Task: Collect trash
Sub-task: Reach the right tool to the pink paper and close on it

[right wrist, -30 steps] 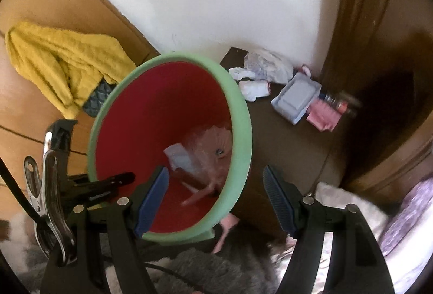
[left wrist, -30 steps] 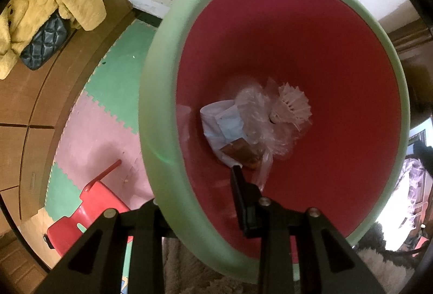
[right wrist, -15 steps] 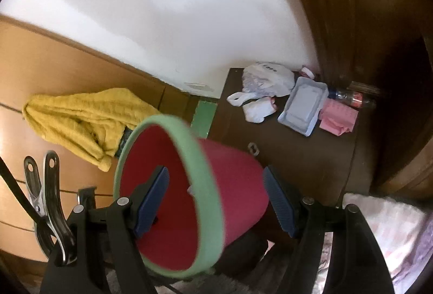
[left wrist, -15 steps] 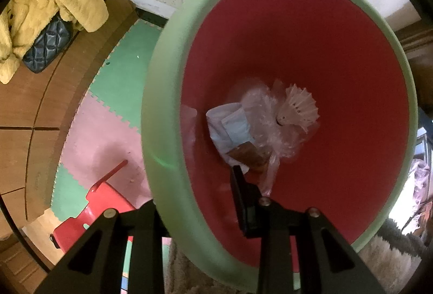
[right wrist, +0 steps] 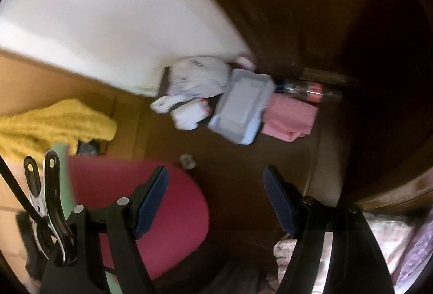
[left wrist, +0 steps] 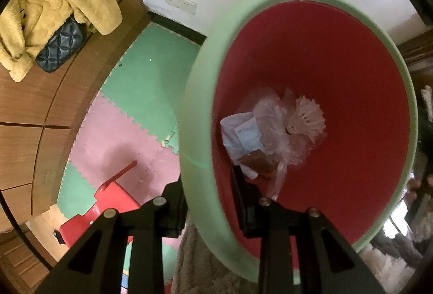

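The left gripper [left wrist: 208,193] is clamped on the green rim of the red bin [left wrist: 338,55] — one jaw outside the wall, one inside — and holds it off the floor, so the bin's mouth faces the left wrist camera; at its bottom lies a small heap of collected trash [left wrist: 270,131]: crumpled clear plastic, a white frilly paper piece, a pale blue-and-white wrapper and something brown; that, I judge, is the part of the job already done. The right gripper [right wrist: 216,202] stands wide with nothing between its blue pads, pointed steeply down at a dark brown nightstand [right wrist: 243,166] set in the corner against the white wall; the bin's pink-red side [right wrist: 173,212] shows low at the left of that view, just beside the nightstand's near-left edge. Along the back edge of the nightstand, towards the wall and the right back corner, things remain uncollected: a white plastic bag [right wrist: 194,77], a white bundle [right wrist: 189,115] in front of it, a pale grey-blue pack [right wrist: 240,110], a pink folded cloth [right wrist: 289,118] and a clear bottle [right wrist: 305,89] lying on its side; a small crumpled scrap [right wrist: 187,160] sits alone nearer the front-left edge. Which of these count as trash I cannot tell for certain — the view is blurred; the scrap and the bag look likeliest; so the collecting seems partway, with the nightstand's items left.
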Tool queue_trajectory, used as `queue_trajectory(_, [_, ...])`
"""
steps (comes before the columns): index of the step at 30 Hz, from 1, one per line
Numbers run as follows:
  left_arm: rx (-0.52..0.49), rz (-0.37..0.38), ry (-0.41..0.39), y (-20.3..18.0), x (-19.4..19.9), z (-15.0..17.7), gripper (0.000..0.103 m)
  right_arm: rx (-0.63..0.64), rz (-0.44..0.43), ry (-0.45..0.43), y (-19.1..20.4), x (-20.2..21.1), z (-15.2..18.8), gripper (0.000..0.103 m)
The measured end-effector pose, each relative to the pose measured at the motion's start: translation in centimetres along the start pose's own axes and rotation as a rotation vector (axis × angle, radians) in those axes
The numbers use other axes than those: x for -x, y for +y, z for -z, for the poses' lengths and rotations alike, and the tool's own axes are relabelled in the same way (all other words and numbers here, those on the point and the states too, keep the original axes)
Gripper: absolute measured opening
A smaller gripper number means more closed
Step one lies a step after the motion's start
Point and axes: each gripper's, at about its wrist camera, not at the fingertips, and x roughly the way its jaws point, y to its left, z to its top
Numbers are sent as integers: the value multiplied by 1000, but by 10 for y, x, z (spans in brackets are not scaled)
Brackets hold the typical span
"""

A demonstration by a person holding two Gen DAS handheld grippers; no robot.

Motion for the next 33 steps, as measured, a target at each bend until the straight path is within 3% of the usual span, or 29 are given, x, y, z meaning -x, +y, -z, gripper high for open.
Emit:
queue_trajectory(11, [-40,-1,28,-5,-1,6,30,-86,225,110,-55,-68,-27,74])
queue_trajectory(17, [-68,-9,36,-9,-4,7,30,-218,238,105,-83,-80,-35,74])
queue_trajectory(25, [-110,-15,51,-14,-8,7,30,-116,367,187,-88,-105,-39,74])
queue_trajectory(33, [-135,-15,60,-13,-9,6,30,-65,370,190,-94,-131,-54,74])
